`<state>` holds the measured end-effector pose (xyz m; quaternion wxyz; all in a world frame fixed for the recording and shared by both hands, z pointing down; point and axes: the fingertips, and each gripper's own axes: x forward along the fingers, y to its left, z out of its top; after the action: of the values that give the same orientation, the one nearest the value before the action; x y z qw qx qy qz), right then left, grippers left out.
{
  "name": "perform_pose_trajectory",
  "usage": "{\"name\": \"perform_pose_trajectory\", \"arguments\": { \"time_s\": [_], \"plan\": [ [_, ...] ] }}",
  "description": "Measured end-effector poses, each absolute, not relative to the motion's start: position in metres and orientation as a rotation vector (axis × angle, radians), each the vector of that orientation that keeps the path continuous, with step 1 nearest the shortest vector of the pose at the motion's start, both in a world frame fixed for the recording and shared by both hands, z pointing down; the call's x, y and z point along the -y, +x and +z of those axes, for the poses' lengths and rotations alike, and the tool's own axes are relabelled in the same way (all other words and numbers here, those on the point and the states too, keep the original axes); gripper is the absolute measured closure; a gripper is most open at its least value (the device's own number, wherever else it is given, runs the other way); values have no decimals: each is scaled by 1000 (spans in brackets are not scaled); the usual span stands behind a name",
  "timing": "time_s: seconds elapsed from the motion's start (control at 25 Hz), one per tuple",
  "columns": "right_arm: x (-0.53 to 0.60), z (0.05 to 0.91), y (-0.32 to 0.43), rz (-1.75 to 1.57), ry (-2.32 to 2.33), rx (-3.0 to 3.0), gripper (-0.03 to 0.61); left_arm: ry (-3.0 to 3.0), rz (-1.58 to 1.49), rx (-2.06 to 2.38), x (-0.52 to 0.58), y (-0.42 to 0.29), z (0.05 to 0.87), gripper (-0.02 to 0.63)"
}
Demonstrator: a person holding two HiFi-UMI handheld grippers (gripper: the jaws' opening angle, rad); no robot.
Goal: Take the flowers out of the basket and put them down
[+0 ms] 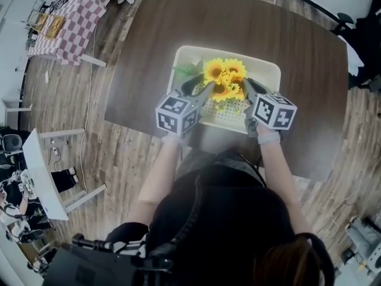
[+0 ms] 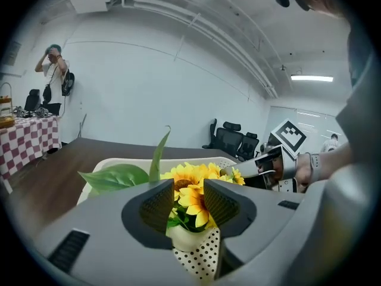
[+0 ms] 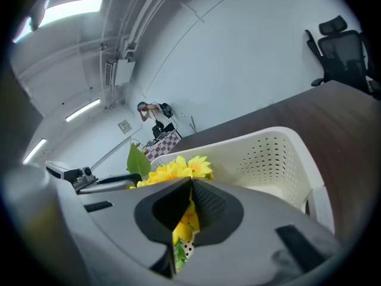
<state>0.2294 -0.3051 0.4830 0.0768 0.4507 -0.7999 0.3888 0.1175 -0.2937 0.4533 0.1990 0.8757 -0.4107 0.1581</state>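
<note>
A bunch of yellow sunflowers with green leaves stands in a white perforated basket on the dark wooden table. My left gripper reaches in from the left. Its jaws are open on either side of the blooms, and a polka-dot wrap shows below them. My right gripper comes in from the right and is shut on the flowers; petals and a bit of green show between its pads. Across the bunch, each gripper appears in the other's view: the right gripper and the left gripper.
The basket wall curves round the flowers, with its near rim low in front. A checkered table stands at the far left, and a white desk stands beside me. Office chairs and a person are by the far wall.
</note>
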Motion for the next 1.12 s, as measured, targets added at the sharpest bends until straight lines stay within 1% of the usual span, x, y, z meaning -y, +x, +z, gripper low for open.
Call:
{"name": "perform_pose_trajectory", "arguments": {
  "time_s": [0.24, 0.4, 0.56, 0.64, 0.72, 0.8, 0.84, 1.12],
  "plan": [
    [305, 486, 229, 1178, 1369, 2382, 572, 2373, 439, 1056, 294, 118, 467, 453],
    [303, 487, 229, 1191, 1377, 2374, 572, 2320, 379, 1011, 297, 117, 469, 459],
    [305, 486, 230, 1199, 1390, 2377, 572, 2309, 441, 949, 294, 121, 477, 460],
    [306, 485, 229, 1204, 1395, 2380, 572, 2300, 444, 946, 296, 121, 478, 506],
    [306, 483, 227, 1207, 1399, 2380, 572, 2294, 437, 938, 296, 120, 478, 522],
    [306, 483, 227, 1211, 1401, 2379, 572, 2296, 433, 926, 296, 121, 478, 523],
    [305, 485, 228, 1213, 1401, 2380, 572, 2298, 430, 921, 295, 121, 478, 537],
    [299, 482, 227, 1246, 1413, 2403, 574, 2304, 385, 911, 292, 124, 473, 563]
  ]
}}
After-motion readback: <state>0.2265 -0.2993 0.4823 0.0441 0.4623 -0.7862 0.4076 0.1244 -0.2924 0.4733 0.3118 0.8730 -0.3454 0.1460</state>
